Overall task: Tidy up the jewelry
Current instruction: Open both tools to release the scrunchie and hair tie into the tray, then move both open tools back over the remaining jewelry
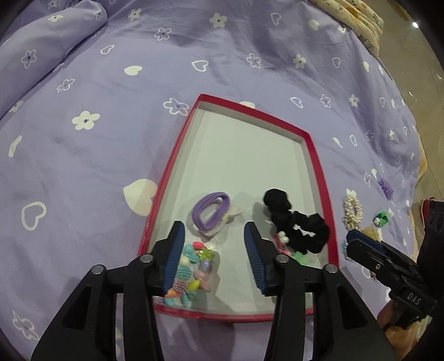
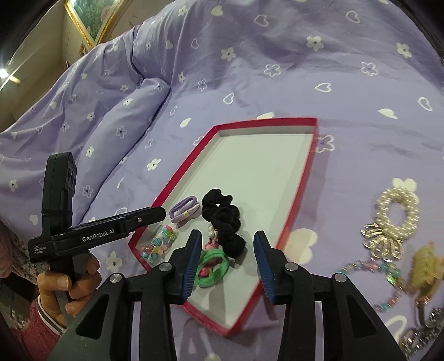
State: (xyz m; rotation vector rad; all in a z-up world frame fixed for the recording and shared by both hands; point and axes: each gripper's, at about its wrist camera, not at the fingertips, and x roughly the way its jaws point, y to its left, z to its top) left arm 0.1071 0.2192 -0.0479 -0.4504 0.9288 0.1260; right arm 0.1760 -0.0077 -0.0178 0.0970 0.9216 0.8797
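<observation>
A red-rimmed box lid [image 1: 316, 155] [image 2: 194, 155] with a white floor lies on the purple bedspread. In it lie a purple hair tie [image 1: 211, 211] [image 2: 184, 212], a black scrunchie [image 1: 299, 225] [image 2: 222, 219], a bag of colourful beads [image 1: 191, 272] [image 2: 161, 243] and a green hair tie [image 2: 213, 268]. My left gripper [image 1: 213, 238] is open and empty, above the beads and the purple tie. My right gripper [image 2: 227, 247] is open and empty, above the box's near end by the green tie. A pearl scrunchie [image 2: 396, 213] [image 1: 352, 211] lies outside the box.
On the bedspread right of the box lie a silver bow [image 2: 383, 244], a beaded bracelet [image 2: 388, 277], a yellow claw clip [image 2: 424, 272], a purple flower [image 1: 385, 188] and a green clip [image 1: 380, 219]. A folded duvet [image 2: 83, 116] lies to the left. Stacked cloth [image 1: 358, 22] sits far right.
</observation>
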